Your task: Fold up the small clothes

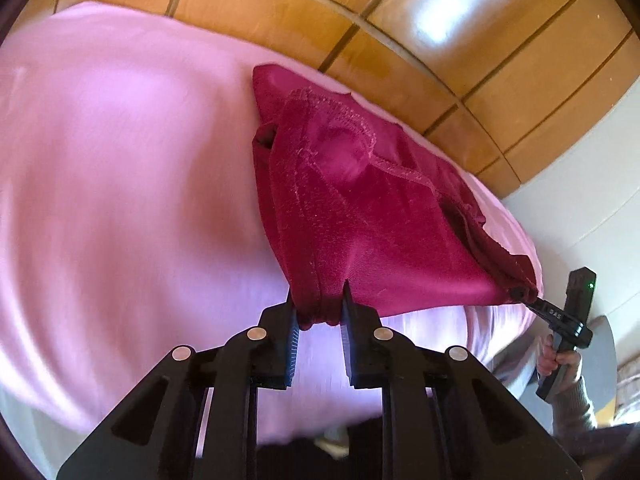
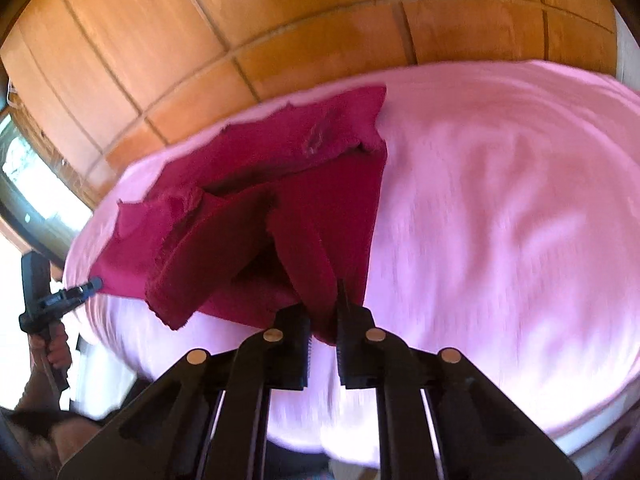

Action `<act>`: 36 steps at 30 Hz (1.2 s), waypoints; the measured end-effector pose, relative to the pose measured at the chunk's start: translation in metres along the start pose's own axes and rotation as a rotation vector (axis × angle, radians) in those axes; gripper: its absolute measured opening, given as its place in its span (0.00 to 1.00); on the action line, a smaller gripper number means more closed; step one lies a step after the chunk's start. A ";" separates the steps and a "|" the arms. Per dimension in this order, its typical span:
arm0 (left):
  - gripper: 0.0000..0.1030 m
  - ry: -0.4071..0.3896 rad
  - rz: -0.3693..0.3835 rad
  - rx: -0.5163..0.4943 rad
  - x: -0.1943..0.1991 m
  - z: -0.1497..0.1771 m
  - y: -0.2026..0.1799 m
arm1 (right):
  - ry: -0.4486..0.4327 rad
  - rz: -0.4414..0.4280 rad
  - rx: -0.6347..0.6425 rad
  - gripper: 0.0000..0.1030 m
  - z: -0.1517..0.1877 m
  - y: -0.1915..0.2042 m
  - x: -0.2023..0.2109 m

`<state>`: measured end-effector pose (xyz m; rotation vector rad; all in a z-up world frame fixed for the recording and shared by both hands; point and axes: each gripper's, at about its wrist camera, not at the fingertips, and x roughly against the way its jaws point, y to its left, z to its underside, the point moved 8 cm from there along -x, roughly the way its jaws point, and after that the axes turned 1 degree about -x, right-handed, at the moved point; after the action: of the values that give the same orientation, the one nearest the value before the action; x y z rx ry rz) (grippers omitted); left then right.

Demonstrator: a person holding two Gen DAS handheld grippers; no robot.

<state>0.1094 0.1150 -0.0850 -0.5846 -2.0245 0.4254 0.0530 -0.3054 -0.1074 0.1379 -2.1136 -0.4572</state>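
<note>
Crimson garment [image 1: 360,208] hangs stretched above the pink sheet [image 1: 120,180], its far end probably trailing there — blur hides it. Left gripper [image 1: 318,312] and right gripper [image 2: 323,316] each pinch a near corner. Next — carry both corners forward, lay flat.

pink sheet [image 1: 120,200] motion-blurred, garment's [image 1: 360,220] gripped corners hidden between pads

garment [image 1: 372,216]: crimson knit cloth, matt, fuzzy seams
sheet [image 1: 120,168]: pink cloth, smooth
floor [image 1: 500,40]: glossy terracotta-coloured tiles
</note>
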 end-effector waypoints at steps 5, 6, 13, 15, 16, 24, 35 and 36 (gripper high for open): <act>0.17 0.064 -0.030 0.002 0.007 0.038 0.004 | 0.028 0.140 0.167 0.14 0.026 0.012 0.004; 0.19 0.064 -0.045 -0.007 0.007 0.037 0.003 | 0.013 0.189 0.232 0.30 0.026 0.017 0.005; 0.20 0.037 -0.065 -0.043 0.009 0.013 0.001 | -0.045 0.374 0.636 0.77 0.015 0.053 -0.014; 0.20 0.029 -0.073 -0.065 0.012 0.008 -0.001 | -0.077 0.337 0.639 0.79 -0.001 0.063 -0.022; 0.20 0.028 -0.075 -0.075 0.014 0.007 -0.001 | -0.089 0.320 0.613 0.81 -0.007 0.063 -0.023; 0.38 -0.054 -0.113 -0.007 0.040 -0.012 0.027 | -0.164 0.122 0.036 0.80 -0.078 -0.015 -0.019; 0.38 -0.072 -0.046 -0.038 0.005 -0.048 0.014 | -0.130 0.099 0.089 0.64 -0.081 -0.003 -0.046; 0.38 -0.066 -0.048 -0.054 0.000 -0.050 0.011 | -0.120 0.107 0.099 0.57 -0.081 0.000 -0.052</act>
<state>0.1559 0.1273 -0.0669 -0.5608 -2.1140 0.3662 0.1494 -0.3135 -0.1084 0.0550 -2.2500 -0.3035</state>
